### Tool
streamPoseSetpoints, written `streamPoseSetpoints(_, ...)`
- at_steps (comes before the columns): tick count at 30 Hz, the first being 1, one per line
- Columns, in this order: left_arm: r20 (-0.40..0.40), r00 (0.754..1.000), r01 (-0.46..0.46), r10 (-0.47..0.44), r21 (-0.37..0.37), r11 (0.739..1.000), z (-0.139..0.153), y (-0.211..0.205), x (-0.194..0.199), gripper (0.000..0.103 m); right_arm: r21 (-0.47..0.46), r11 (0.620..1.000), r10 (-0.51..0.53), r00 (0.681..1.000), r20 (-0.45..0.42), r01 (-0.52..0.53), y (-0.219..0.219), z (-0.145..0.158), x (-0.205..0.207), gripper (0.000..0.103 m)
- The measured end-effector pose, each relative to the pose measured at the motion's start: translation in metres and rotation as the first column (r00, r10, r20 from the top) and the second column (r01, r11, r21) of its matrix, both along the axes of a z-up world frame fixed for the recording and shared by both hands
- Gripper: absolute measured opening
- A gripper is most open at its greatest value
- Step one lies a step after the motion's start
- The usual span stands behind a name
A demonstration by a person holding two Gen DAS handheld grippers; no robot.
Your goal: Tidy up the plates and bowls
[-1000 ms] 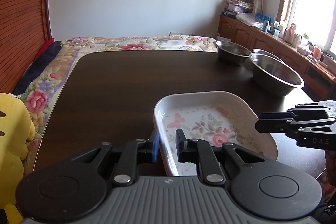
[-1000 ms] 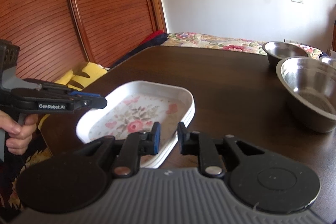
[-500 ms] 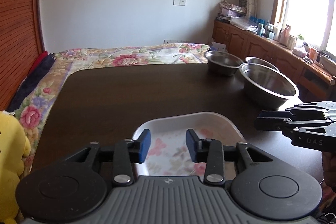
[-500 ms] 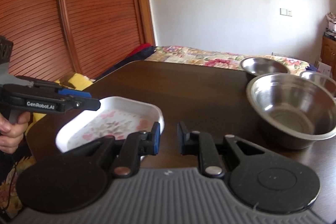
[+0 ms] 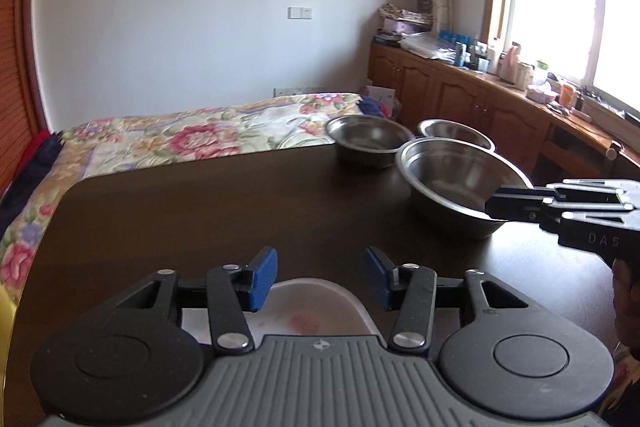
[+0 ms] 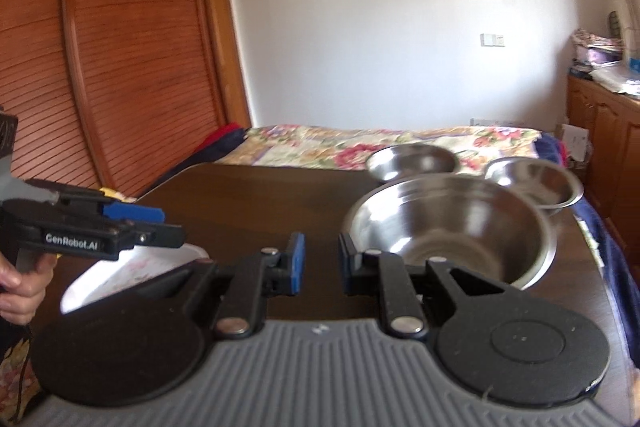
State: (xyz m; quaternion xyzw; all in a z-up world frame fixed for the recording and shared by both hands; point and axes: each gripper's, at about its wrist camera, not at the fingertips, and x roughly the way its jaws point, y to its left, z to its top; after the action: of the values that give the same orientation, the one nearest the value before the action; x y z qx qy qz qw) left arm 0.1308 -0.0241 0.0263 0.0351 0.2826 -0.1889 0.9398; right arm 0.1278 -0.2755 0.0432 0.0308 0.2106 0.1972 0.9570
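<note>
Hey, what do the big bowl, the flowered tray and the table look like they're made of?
Big bowl: probably stainless steel, brushed finish; silvery grey with soft reflections and a thin rolled rim.
Tray: glossy white with a floral print; melamine, enamel or ceramic, which one is unclear.
Table: dark brown and smooth with a slight sheen, probably varnished wood or veneer.

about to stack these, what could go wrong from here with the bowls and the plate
1. The large steel bowl sits close to two smaller bowls; the right gripper, open and aimed at its near rim, might knock them together.
2. The floral plate lies near the table's front edge under the open left gripper; a nudge could slide it off.
</note>
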Motion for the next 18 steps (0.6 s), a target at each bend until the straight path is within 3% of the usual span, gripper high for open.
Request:
streamPoseSetpoints(13,0.011,0.997,0.076,-0.076,0.021,0.997,0.011,-0.058,0.026,0.055,-0.037,0.99,-0.133,0.99,0.041,0.134,-0.06,-0.003,0.017,0.023)
streamPoseSetpoints(17,0.008,0.996,0.088,-0.088,0.026,0.996,0.01,-0.074,0.035,0.056,-0.041,0.987,-0.153,0.988,0.035,0.154,-0.072,-0.008,0.026,0.039)
streamPoseSetpoints(18,0.005,0.996,0.091,-0.091,0.027,0.996,0.009,-0.078,0.038,0.056,-0.038,0.987,-0.157,0.987,0.03,0.158,-0.076,-0.01,0.028,0.039)
